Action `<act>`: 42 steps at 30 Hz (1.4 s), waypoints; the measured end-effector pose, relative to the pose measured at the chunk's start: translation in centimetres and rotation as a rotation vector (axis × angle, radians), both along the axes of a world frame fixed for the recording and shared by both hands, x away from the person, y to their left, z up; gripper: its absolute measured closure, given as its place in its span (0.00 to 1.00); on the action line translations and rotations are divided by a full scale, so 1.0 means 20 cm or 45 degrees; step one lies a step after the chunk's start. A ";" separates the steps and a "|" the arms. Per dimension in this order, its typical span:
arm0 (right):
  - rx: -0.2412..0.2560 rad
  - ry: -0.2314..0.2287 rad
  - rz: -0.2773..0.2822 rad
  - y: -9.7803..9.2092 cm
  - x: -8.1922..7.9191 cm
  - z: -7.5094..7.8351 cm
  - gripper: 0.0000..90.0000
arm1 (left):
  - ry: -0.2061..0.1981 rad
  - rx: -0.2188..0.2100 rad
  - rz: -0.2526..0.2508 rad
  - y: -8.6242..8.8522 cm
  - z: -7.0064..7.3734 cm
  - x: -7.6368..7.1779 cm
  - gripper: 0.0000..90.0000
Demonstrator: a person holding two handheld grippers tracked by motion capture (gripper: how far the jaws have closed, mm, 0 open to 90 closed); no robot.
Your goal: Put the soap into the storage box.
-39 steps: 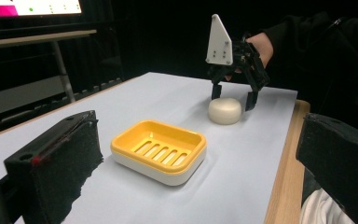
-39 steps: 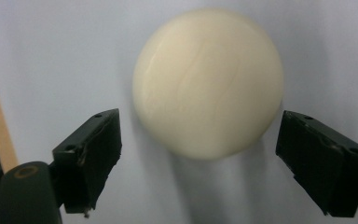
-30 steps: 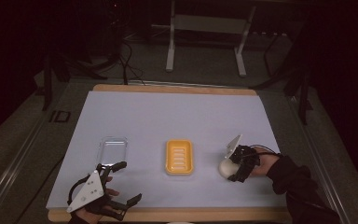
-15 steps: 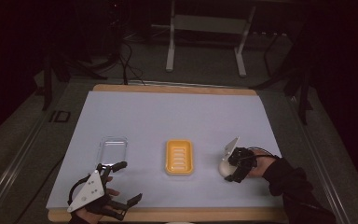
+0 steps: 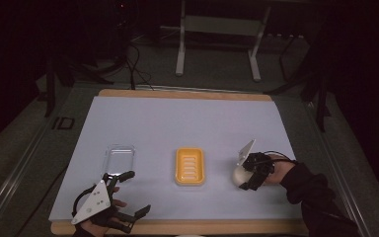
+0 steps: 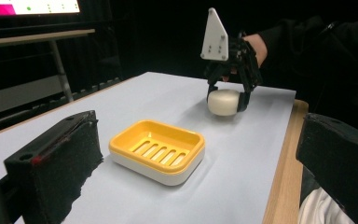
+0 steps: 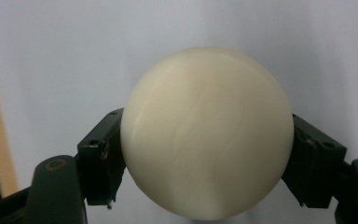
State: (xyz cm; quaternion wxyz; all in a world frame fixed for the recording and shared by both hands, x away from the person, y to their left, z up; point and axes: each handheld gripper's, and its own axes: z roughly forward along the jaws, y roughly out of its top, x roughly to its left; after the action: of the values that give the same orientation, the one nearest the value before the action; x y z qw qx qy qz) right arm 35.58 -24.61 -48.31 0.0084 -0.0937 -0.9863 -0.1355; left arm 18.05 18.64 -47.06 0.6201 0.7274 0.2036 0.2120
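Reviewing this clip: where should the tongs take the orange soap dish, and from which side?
Grip the orange soap dish across its two long rims, coming from above. It lies flat and open-topped on the table, and its narrow width suits the left tongs, which are open and free.

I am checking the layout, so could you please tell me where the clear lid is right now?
In the high view the clear lid lies flat on the table's left half, left of the yellow soap dish and just beyond the open left hand-held gripper.
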 end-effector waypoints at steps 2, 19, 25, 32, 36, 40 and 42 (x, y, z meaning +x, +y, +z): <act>-0.003 0.006 -0.011 0.01 0.00 0.03 0.28 | -0.001 0.001 -0.001 0.00 0.00 0.00 0.00; -0.045 0.006 -0.047 0.02 0.02 0.21 0.28 | 0.000 -0.001 -0.004 0.00 0.00 0.00 0.00; -0.042 -0.021 -0.030 0.05 0.03 0.28 0.28 | -0.001 0.003 -0.007 0.00 0.00 0.00 0.00; -0.051 -0.059 -0.009 0.10 0.05 0.36 0.28 | -0.001 0.005 -0.009 0.00 0.00 0.00 0.00; -0.055 -0.066 -0.003 0.13 0.06 0.39 0.28 | -0.002 0.004 -0.010 0.00 0.00 0.00 0.00; -0.058 -0.078 0.011 0.17 0.07 0.42 0.28 | -0.002 0.003 -0.011 0.00 0.00 0.00 0.00; -0.055 -0.094 0.025 0.19 0.07 0.44 0.28 | -0.002 0.003 -0.012 0.00 0.00 0.00 0.00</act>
State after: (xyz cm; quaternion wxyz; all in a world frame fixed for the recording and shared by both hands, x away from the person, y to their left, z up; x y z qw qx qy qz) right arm 36.98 -20.84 -39.56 -0.0288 -0.0792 -0.9895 -0.1176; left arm 17.99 18.61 -47.04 0.6202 0.7290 0.1995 0.2099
